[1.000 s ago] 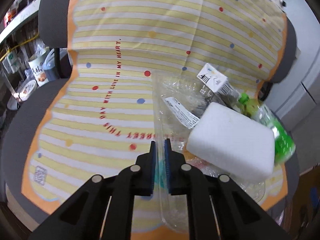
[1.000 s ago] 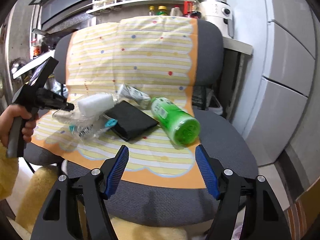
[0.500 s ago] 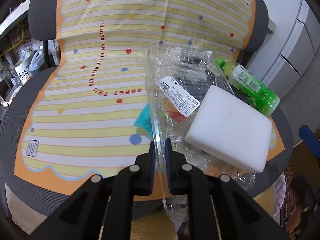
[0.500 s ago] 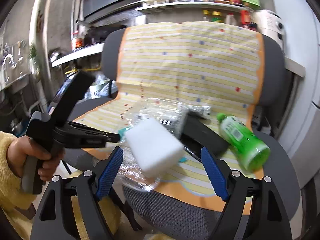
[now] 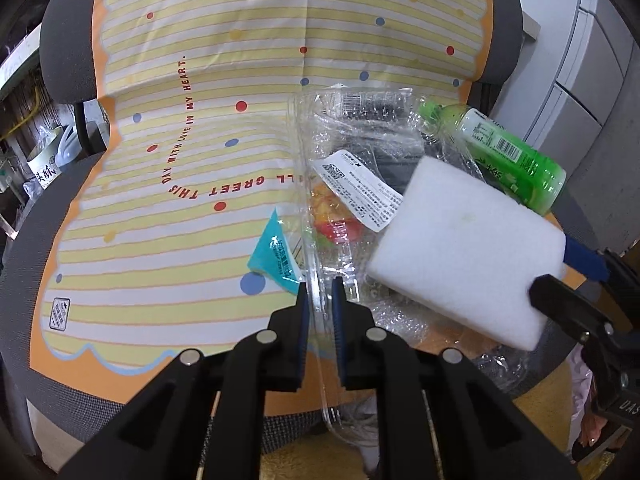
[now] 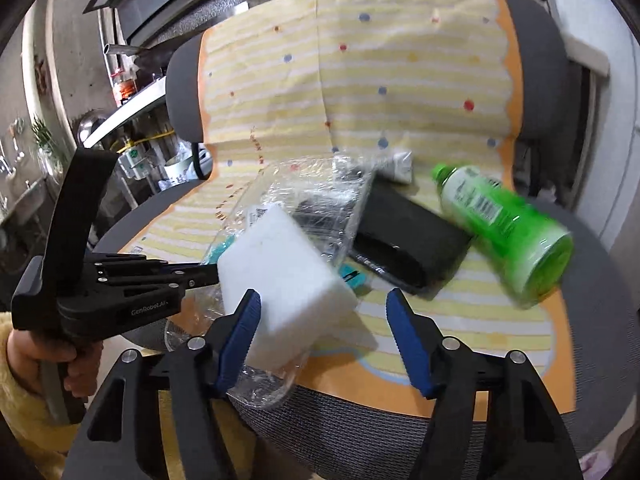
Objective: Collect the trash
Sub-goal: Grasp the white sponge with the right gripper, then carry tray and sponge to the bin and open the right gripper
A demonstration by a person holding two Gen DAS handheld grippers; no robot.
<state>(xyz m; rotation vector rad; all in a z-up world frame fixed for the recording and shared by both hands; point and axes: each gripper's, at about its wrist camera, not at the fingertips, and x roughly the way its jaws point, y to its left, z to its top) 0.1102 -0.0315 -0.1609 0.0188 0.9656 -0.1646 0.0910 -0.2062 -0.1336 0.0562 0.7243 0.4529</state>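
Observation:
My left gripper is shut on the edge of a clear plastic container and holds it over the front of the chair seat. A white sponge rests on the container; it also shows in the right wrist view. My right gripper is open, its left finger beside the sponge. In the left wrist view the right gripper's fingertips reach the sponge's right end. A green bottle, a black wallet-like case and a teal wrapper lie on the seat.
A yellow striped cloth covers the grey office chair. A white tube lies behind the black case. Shelves and kitchen clutter stand at the left; grey cabinets stand at the right.
The left gripper has kept hold of the container and drawn it toward the seat's front. The right gripper has moved in close to the white sponge.

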